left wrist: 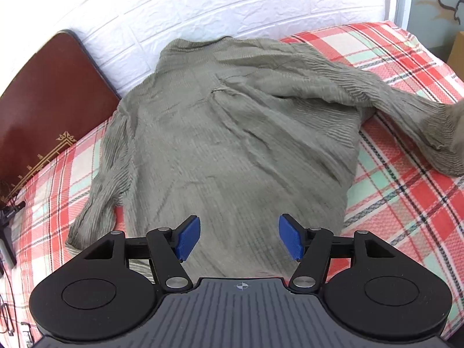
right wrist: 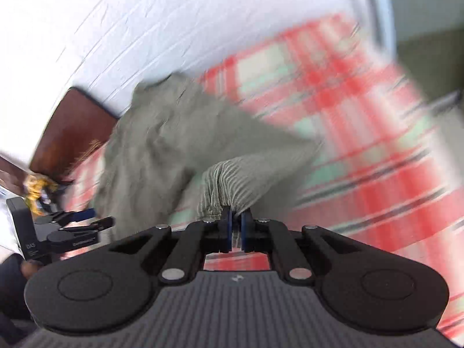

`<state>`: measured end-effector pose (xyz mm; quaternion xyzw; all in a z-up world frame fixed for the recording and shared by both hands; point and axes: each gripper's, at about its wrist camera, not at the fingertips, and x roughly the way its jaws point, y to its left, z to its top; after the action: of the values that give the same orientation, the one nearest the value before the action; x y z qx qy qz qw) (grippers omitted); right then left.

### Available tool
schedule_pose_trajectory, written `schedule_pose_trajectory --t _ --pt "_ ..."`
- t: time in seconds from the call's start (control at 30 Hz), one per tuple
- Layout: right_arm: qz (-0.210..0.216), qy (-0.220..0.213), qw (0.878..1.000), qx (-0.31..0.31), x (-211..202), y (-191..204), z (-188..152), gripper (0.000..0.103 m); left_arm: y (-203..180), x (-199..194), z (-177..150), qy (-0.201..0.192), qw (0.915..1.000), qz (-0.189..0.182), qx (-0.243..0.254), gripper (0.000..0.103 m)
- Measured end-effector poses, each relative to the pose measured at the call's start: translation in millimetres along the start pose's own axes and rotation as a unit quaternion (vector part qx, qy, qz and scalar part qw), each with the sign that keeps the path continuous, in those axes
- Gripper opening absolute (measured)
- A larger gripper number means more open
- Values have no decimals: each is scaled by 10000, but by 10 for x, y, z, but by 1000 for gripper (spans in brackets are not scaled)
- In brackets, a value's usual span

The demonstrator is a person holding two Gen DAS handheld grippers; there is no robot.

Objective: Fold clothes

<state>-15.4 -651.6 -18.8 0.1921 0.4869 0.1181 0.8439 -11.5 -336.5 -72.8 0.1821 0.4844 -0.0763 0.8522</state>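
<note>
Jaws first: on our left gripper [left wrist: 239, 239] they stand wide apart with nothing between them, the blue pads [left wrist: 190, 239] hanging over the lower part of the grey-green ribbed shirt [left wrist: 232, 145] without pressing on it. On our right gripper [right wrist: 236, 226] the jaws are pinched almost together, and a bunch of the shirt's ribbed cloth, a sleeve end [right wrist: 229, 182] as far as we can tell, rises straight out from between the blue pads [right wrist: 228, 226], so we read this as a firm hold on the fabric.

Ahead of our left jaws the shirt lies spread on a plaid bed cover [left wrist: 406, 188] of red, cream and mint checks. Its body runs away from the pads toward a white brick-pattern wall [left wrist: 203, 5] beyond. One sleeve [left wrist: 98, 191] trails down to the left of the jaws, rumpled and lying on the cover. The other sleeve [left wrist: 406, 110] stretches off to the right of the jaws, lifted clear of the cover toward the picture's edge, where it blurs. Far to the left, past the shirt, a dark brown headboard [left wrist: 49, 95] with gold trim leans against the wall.

From our right wrist the view is badly smeared. Beyond the closed pads we make out the shirt's bulk [right wrist: 150, 145], the plaid cover [right wrist: 362, 159] to the right of the jaws, and the headboard [right wrist: 75, 127] to the left. Low on the left we also see our left gripper [right wrist: 87, 217], its fingers parted, above the shirt's edge.
</note>
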Motion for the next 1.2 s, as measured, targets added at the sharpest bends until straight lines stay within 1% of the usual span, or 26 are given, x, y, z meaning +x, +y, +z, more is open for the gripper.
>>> schedule_pose_trajectory --t 0.03,0.13,0.23,0.3,0.37,0.43,0.47,0.5,0.53,0.57,0.6,0.63,0.7,0.73,0.77,0.83,0.87,0.93,1.0,1.03,1.2 --pt "-206 -48 9997 -146 -113 -91 41 6 -35 -3 9 -11 10000 2 3 75" --pt "-870 88 9959 -228 -252 -462 58 6 -137 -11 34 -20 10000 19 19 75" --pt "-1326 415 9902 -130 -222 -835 -34 6 -214 -28 41 3 10000 56 18 75" --pt "-1491 644 9867 22 -158 -1061 -149 6 -232 -33 32 47 9999 90 2 75" --pt "-1564 831 9840 214 -69 -1245 -252 6 -224 -33 9 109 9998 139 -40 75" --pt "-1563 873 9831 387 38 -1323 -318 8 -183 -34 -25 171 9996 212 -117 75" --pt "-1589 822 9829 443 70 -1334 -335 13 -162 -35 -43 202 9994 249 -155 75" --pt "-1688 732 9819 453 102 -1310 -334 22 -142 -35 -60 233 9991 286 -193 75" --pt "-1807 624 9806 427 97 -1261 -325 34 -105 -40 -79 264 9988 325 -260 75" --pt "-1927 513 9791 395 85 -1208 -315 56 -42 -49 -100 286 9981 386 -381 75" --pt "-2015 363 9782 352 55 -1146 -298 62 30 -61 -123 300 9971 468 -526 76" --pt "-2103 212 9769 308 -6 -1119 -281 62 111 -74 -143 310 9955 576 -692 77" --pt "-2234 -69 9743 277 -85 -1024 -216 62 328 -87 -184 328 9879 999 -1137 81" --pt "-2218 -186 9745 270 -110 -972 -180 62 452 -85 -198 358 9814 1280 -1384 82" --pt "-2193 -299 9748 263 -131 -918 -146 62 599 -72 -207 415 9724 1596 -1650 83" --pt "-2059 -386 9775 238 -99 -809 -59 62 926 -6 -246 525 9518 2064 -2206 83" --pt "-1998 -390 9789 195 -74 -730 -43 62 1085 47 -270 582 9427 2201 -2440 83" --pt "-1878 -352 9815 85 -21 -550 -55 62 1389 184 -323 707 9286 2318 -2809 83" --pt "-1748 -293 9842 -12 66 -352 -61 62 1694 321 -376 830 9129 2431 -3173 83" --pt "-1706 -233 9850 -63 109 -252 -77 62 1817 393 -392 892 9089 2454 -3251 83" --pt "-1591 79 9870 -227 321 193 -207 62 2074 694 -445 1106 9094 2407 -3206 83"
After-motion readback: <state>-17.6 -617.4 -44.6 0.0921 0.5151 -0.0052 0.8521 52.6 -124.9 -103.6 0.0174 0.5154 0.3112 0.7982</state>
